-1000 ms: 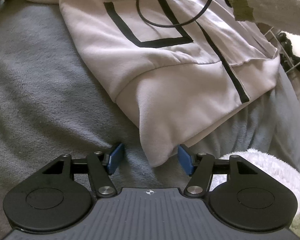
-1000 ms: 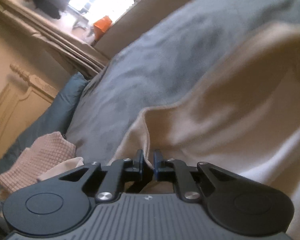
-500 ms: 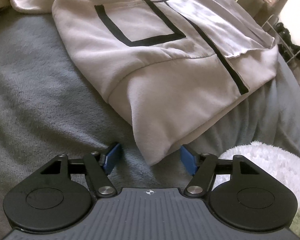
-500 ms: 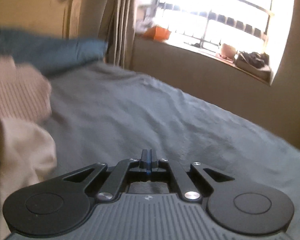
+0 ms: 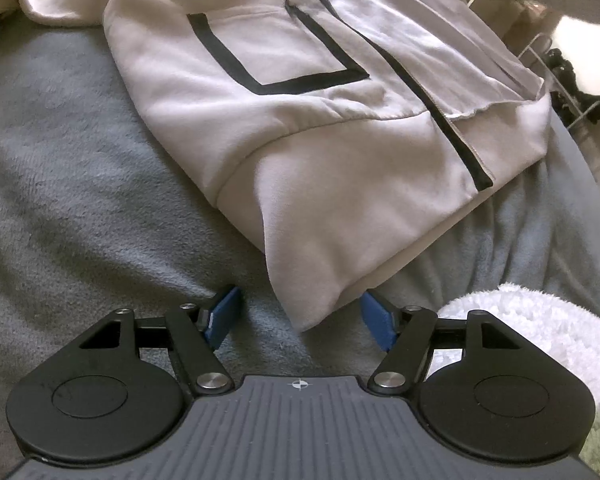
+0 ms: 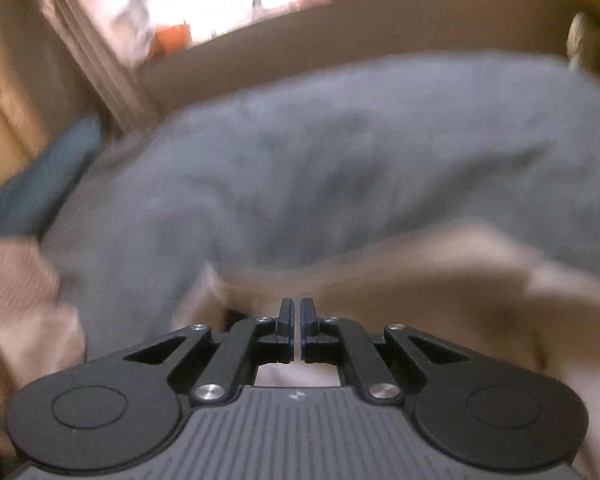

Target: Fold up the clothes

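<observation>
Left gripper [image 5: 300,314]: blue fingers [image 5: 222,318] stand wide apart and press on nothing; the folded corner of the cream hoodie [image 5: 320,128] lies between them, nearer the right-hand pad, with clear gaps on both sides. The gripper tilts steeply down at the grey blanket [image 5: 68,184] on the bed. Ahead of the fingers the hoodie lies spread flat, its black-outlined pocket and black zip line facing up. Just right of the fingers, a fluffy white fabric [image 5: 540,328]. Right gripper [image 6: 296,320]: fingers drawn almost together, only a thin slit between them, nothing visibly gripped. View badly blurred. Just ahead of them lies the cream cloth [image 6: 440,280], past it the blanket. Far left, a pink knit garment [image 6: 12,276]. No containers in either view.
</observation>
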Demonstrator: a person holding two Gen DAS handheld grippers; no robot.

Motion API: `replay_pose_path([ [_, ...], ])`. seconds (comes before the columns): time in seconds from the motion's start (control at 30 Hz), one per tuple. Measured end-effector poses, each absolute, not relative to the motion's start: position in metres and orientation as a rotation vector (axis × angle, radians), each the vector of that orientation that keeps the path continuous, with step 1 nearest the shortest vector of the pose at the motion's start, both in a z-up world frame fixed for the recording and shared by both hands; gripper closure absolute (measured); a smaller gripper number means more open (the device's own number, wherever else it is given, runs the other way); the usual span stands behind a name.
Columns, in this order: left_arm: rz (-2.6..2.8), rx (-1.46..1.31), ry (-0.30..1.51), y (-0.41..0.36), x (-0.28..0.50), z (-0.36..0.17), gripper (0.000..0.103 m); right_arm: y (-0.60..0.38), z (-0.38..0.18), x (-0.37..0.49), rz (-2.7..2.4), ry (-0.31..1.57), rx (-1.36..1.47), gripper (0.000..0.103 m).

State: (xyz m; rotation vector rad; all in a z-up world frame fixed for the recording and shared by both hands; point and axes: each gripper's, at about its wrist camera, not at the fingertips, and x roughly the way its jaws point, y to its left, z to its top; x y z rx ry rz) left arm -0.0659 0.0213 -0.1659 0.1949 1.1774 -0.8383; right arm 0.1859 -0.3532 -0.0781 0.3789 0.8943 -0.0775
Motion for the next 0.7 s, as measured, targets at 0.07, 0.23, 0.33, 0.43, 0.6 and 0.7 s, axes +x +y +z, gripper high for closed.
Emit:
replay_pose_path([
  [0.07,-0.842,0.211,1.171,0.02,-0.067,-0.166,0.035,-0.339,-0.096,0.186,-0.022,0.972,0.304,0.094],
  [0.23,-0.842,0.237,1.161,0.017,-0.069,-0.165,0.035,-0.303,-0.112,0.197,0.074,1.0,0.136,0.043],
  [0.33,-0.843,0.233,1.163,0.017,-0.069,-0.166,0.033,-0.295,-0.125,0.215,0.024,1.04,0.031,0.044],
  [0.43,-0.844,0.229,1.164,0.017,-0.069,-0.166,0.031,-0.288,-0.137,0.229,0.027,1.045,-0.024,0.058],
  [0.6,-0.851,0.241,1.15,0.016,-0.073,-0.167,0.027,-0.283,-0.129,0.233,-0.016,0.954,-0.052,0.103],
  [0.7,-0.852,0.251,1.145,0.015,-0.075,-0.167,0.027,-0.289,-0.136,0.25,-0.054,0.947,-0.017,0.103],
])
